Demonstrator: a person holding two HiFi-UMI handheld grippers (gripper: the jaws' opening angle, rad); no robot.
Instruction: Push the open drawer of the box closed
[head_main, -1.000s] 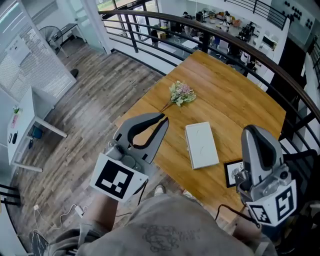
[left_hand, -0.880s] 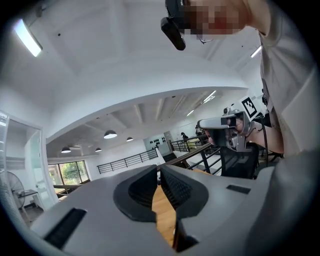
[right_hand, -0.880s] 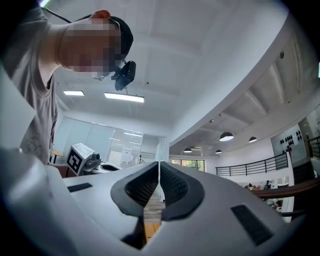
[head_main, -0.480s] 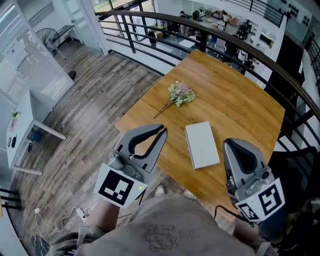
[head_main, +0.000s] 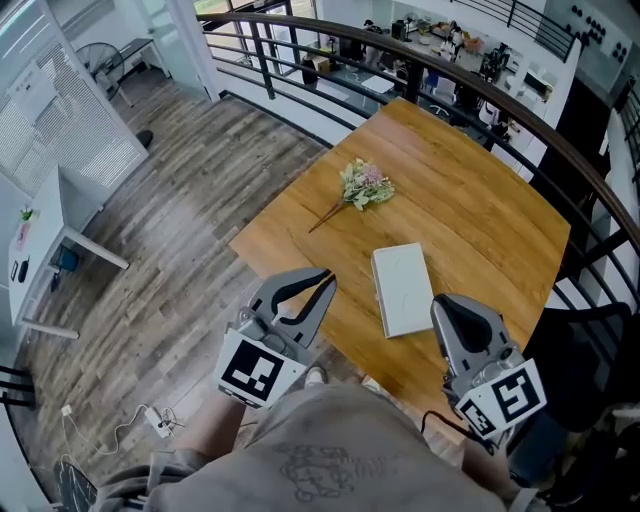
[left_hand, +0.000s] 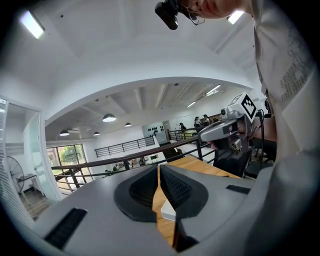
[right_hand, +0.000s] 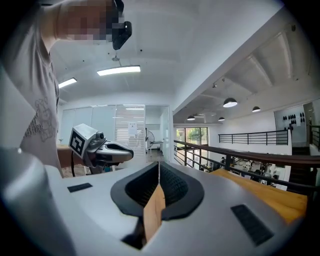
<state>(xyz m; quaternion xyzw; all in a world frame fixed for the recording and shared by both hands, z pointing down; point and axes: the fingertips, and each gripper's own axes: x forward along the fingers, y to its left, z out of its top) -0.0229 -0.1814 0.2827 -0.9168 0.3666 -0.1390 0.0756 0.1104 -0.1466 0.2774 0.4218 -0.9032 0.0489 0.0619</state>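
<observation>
Resting on table (head_main: 480, 200), white box (head_main: 404, 290), flower sprig (head_main: 364, 186)

Tabletop (head_main: 470, 200): warm orange-brown wood, fine grain. Box (head_main: 402, 288) nr its near edge: plain white. Flower bunch (head_main: 364, 186) twd left corner: pale pink + green, brown stem. Left gripper (head_main: 327, 279) & right gripper (head_main: 441, 306): grey shells, black ribbed pads, black-on-white square markers. Floor (head_main: 180, 220): grey-brown planks. Railing (head_main: 300, 40): black.

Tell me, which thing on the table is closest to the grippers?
The flat white box; the flower bunch lies farther back on the table.
</observation>
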